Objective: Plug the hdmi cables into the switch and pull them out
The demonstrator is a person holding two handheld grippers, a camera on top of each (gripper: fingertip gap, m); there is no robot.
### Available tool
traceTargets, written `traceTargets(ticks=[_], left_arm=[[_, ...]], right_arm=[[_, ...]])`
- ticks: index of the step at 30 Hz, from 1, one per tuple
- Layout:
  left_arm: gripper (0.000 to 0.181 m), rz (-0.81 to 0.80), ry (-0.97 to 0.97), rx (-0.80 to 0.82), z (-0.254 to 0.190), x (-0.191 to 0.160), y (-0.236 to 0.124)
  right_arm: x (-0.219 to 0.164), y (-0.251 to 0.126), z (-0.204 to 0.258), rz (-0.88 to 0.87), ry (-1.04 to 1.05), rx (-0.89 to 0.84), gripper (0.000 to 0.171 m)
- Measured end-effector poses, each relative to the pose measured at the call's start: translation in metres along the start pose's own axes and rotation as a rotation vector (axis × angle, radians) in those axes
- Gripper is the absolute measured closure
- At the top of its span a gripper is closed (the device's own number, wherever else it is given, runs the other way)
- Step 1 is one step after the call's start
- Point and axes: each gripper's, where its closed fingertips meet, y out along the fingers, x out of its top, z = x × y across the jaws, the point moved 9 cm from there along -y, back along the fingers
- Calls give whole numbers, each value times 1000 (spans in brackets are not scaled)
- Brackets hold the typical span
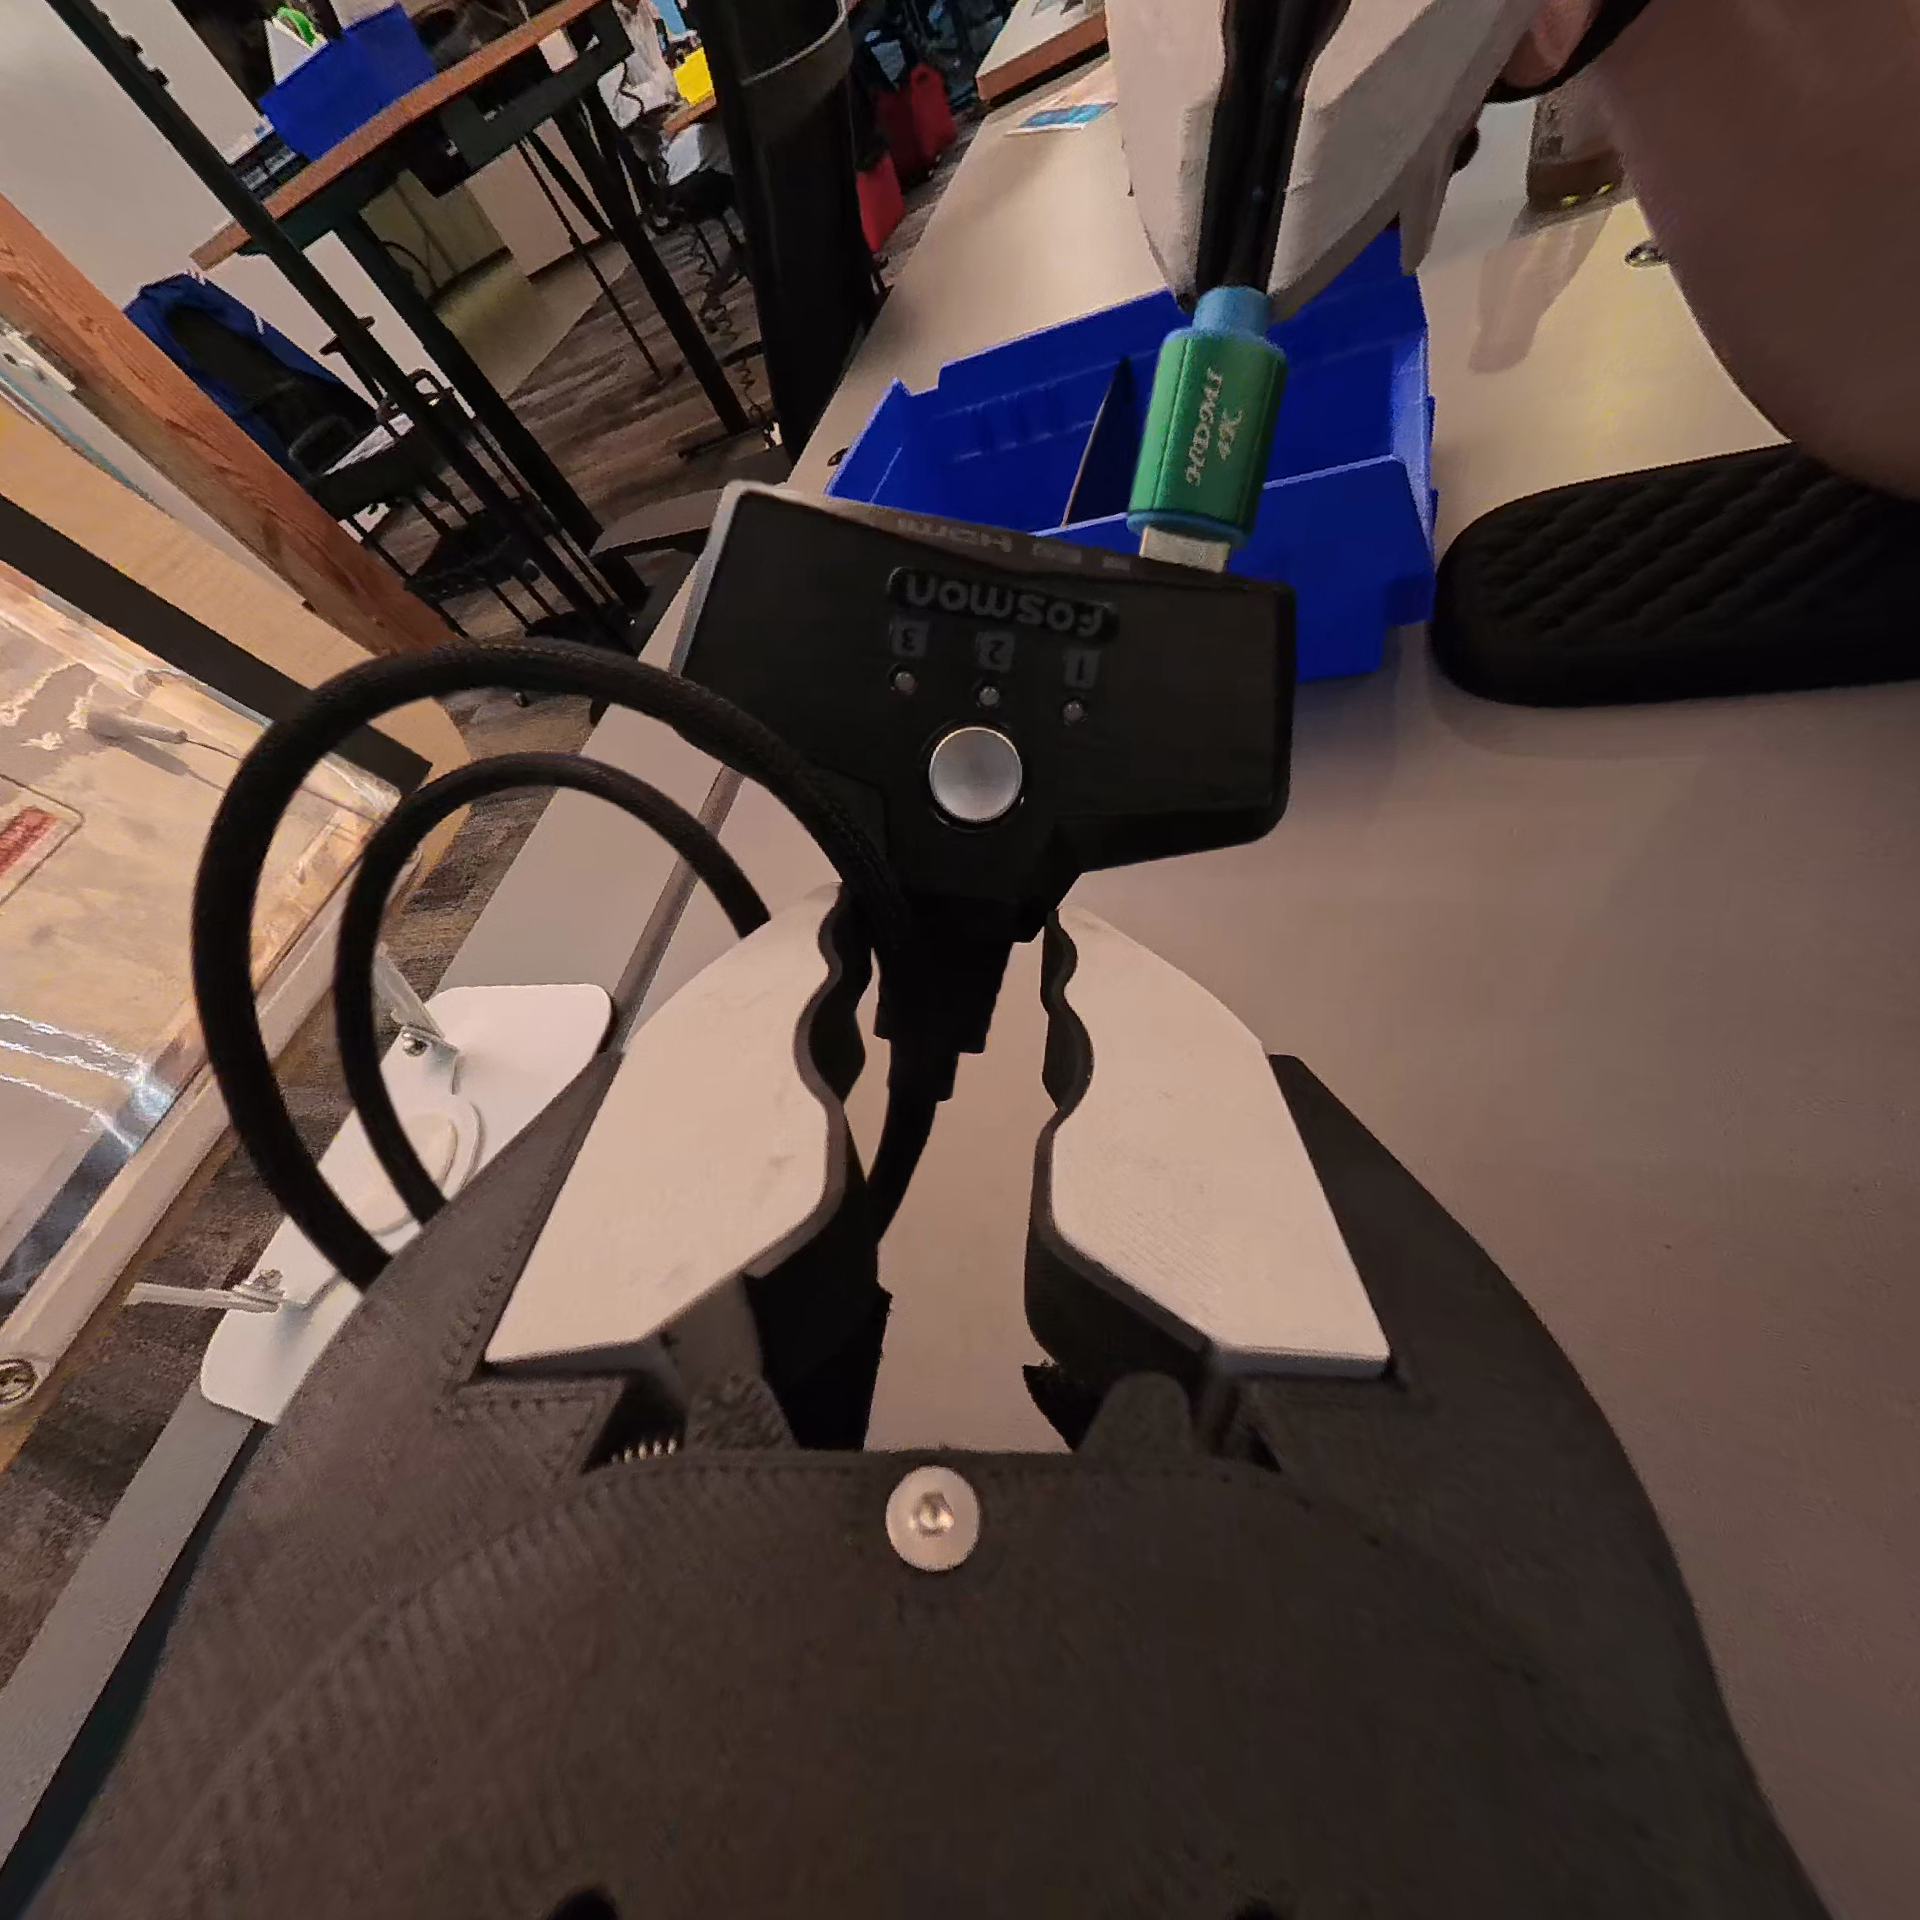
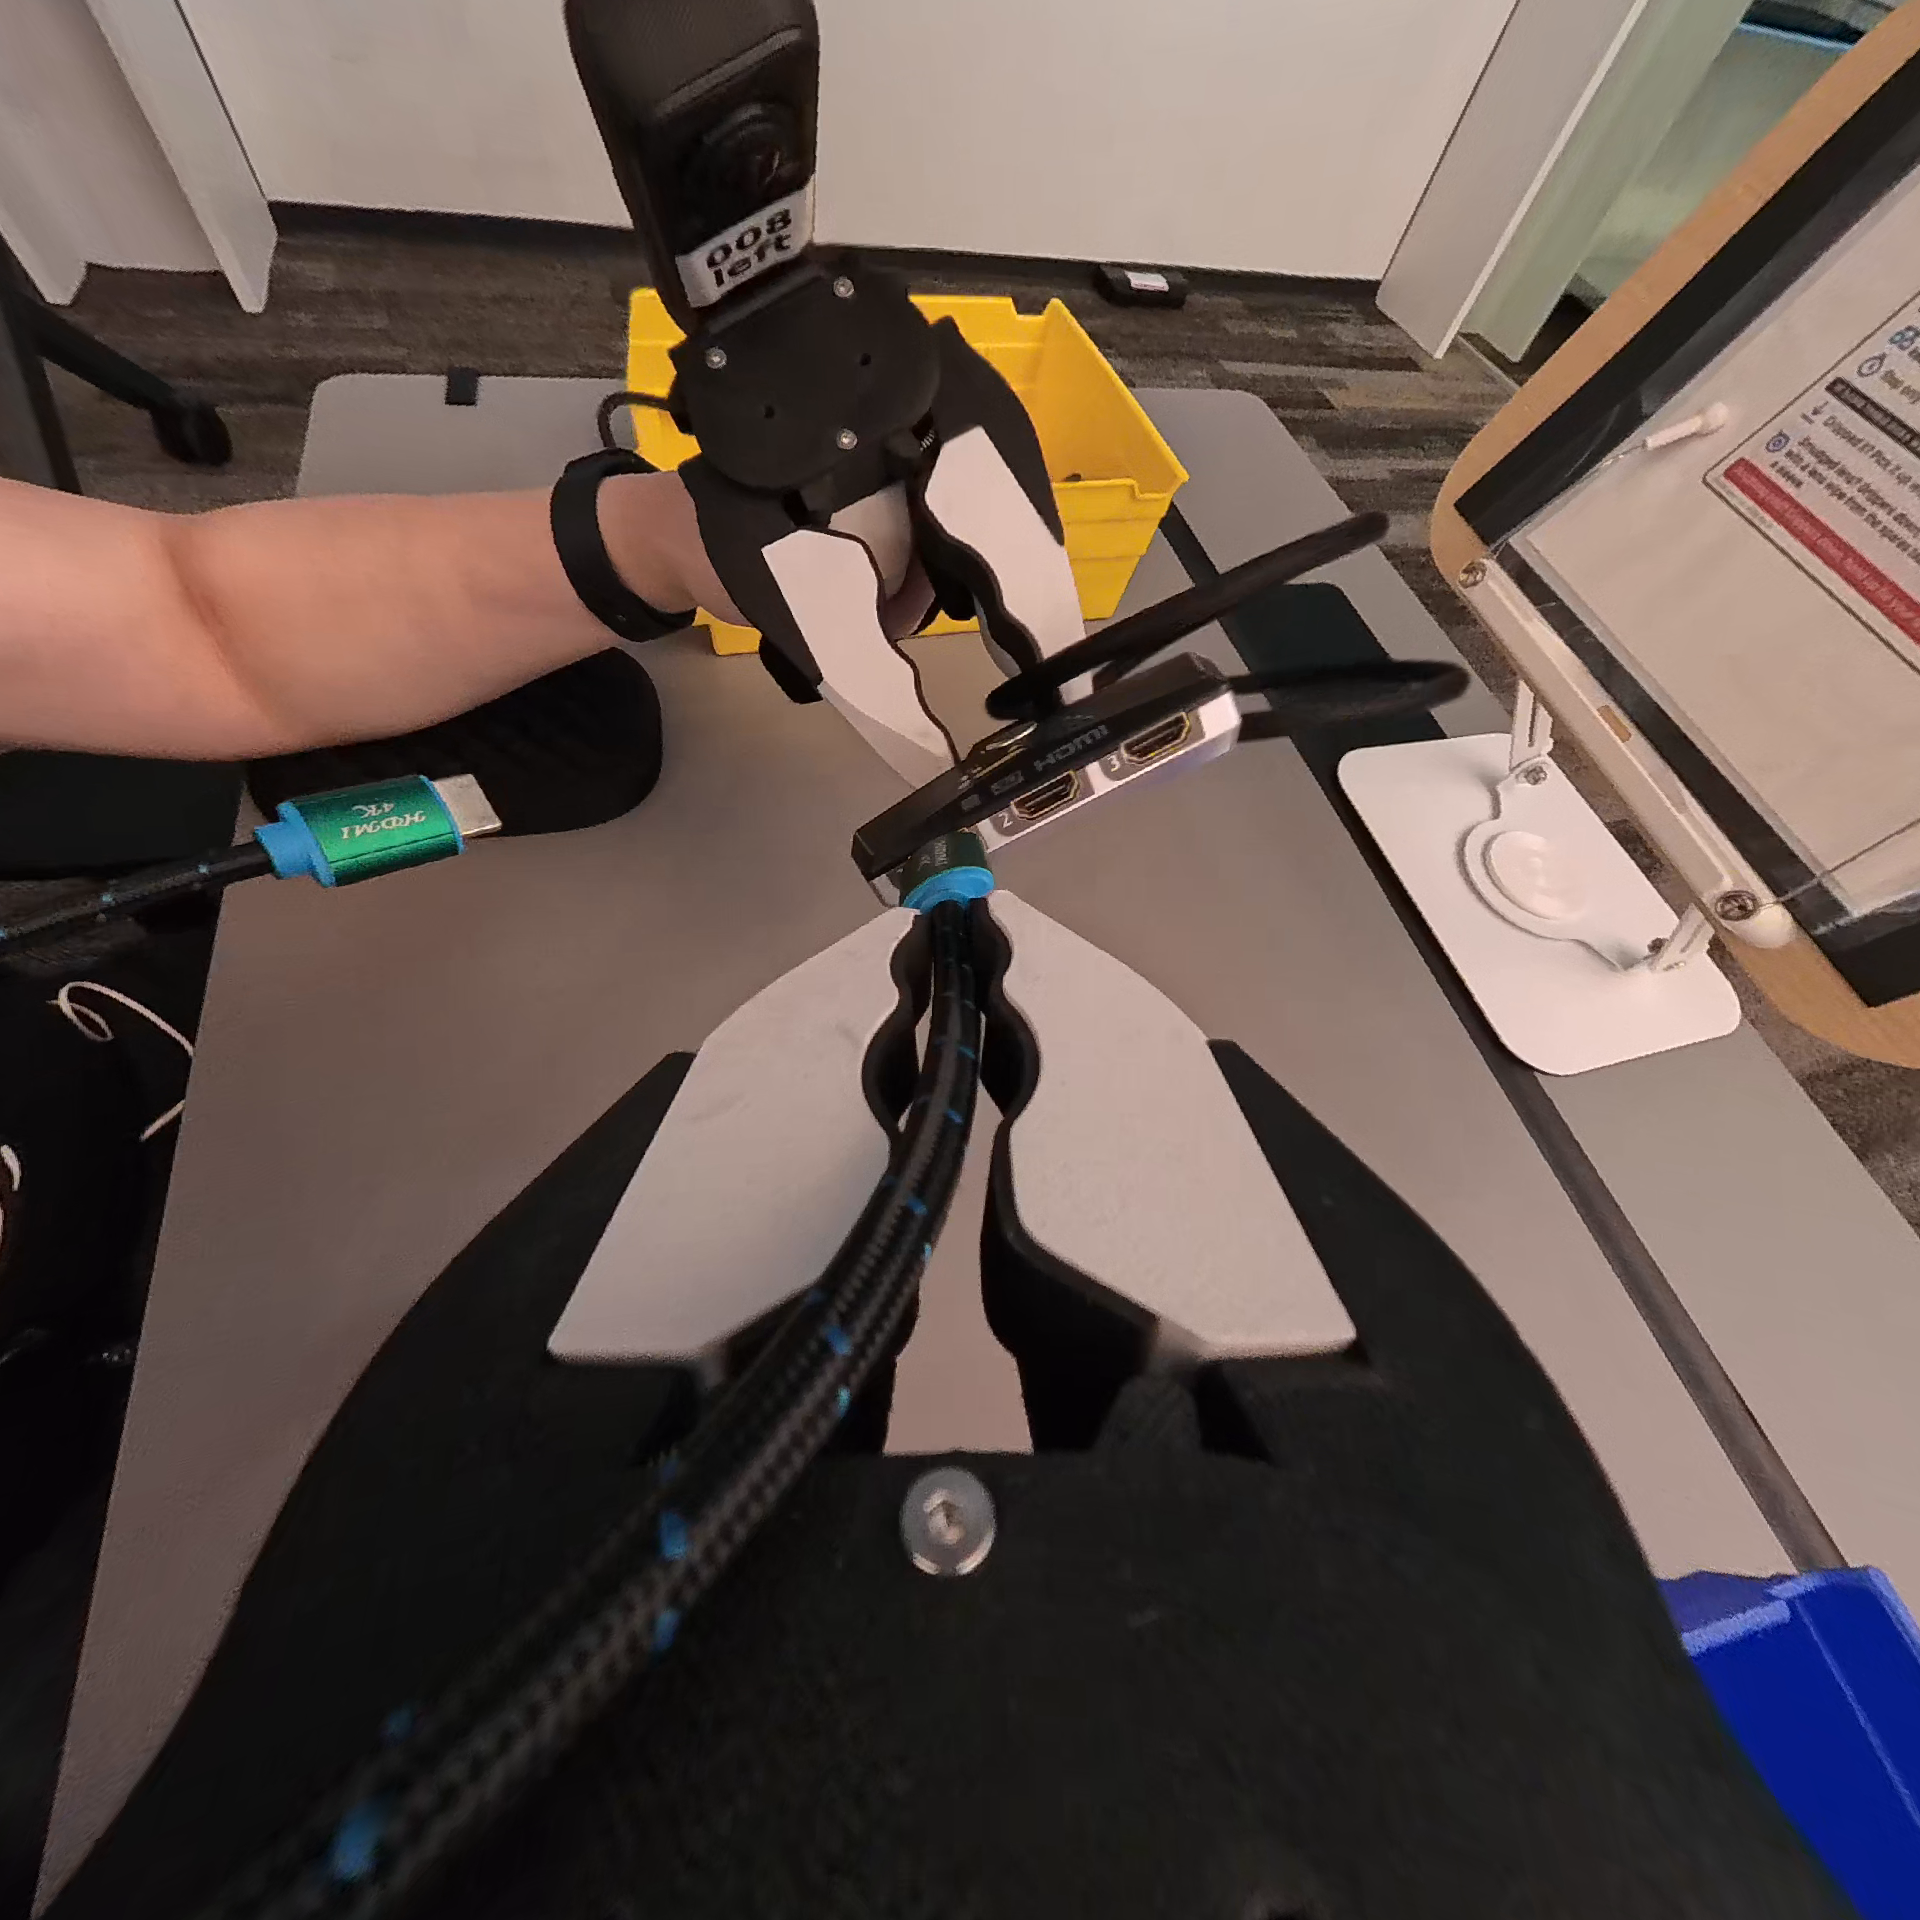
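Note:
The black HDMI switch (image 1: 987,675) has three numbered lights and a round button, and is held off the grey table (image 1: 1558,1039). My left gripper (image 1: 951,935) is shut on the switch's rear cable stem. A green HDMI plug (image 1: 1205,447) with a blue collar sits in the switch's port 1. My right gripper (image 2: 948,935) is shut on its braided black-and-blue cable (image 2: 914,1143) just behind the collar. In the right wrist view the switch (image 2: 1070,764) shows ports 2 and 3 empty. A second green plug (image 2: 364,826) lies loose at the left.
A blue bin (image 1: 1330,436) and a black wrist rest (image 1: 1683,592) lie behind the switch. The switch's black cable (image 1: 312,831) loops to the left. A yellow bin (image 2: 1091,447), a white stand base (image 2: 1538,894) with a sign board, and a person's forearm (image 2: 312,603) are nearby. The left gripper's tips are roughly 10 cm from the right gripper's.

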Motion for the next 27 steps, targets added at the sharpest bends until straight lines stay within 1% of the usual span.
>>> traceTargets(ticks=[4, 7, 17, 20, 24, 26, 27], left_arm=[[150, -52, -47, 0, 4, 3, -3], [150, -44, -52, 13, 5, 2, -4], [150, -64, -109, 39, 10, 2, -5], [150, -43, -100, 49, 10, 1, -6], [150, 47, -30, 0, 9, -8, -3], [150, 98, -47, -47, 10, -17, -2], [150, 137, -53, -64, 11, -24, -2]], right_arm=[[3, -2, 0, -31, -13, -13, 163], [1, 2, -1, -21, -27, -22, 163], [2, 6, -4, -86, -17, -28, 163], [1, 9, -4, -86, -19, -29, 163], [-7, 16, -7, -47, -77, -29, 161], [-18, 13, -11, 15, -96, 26, 148], [-25, 9, -12, 66, -108, 54, 146]])
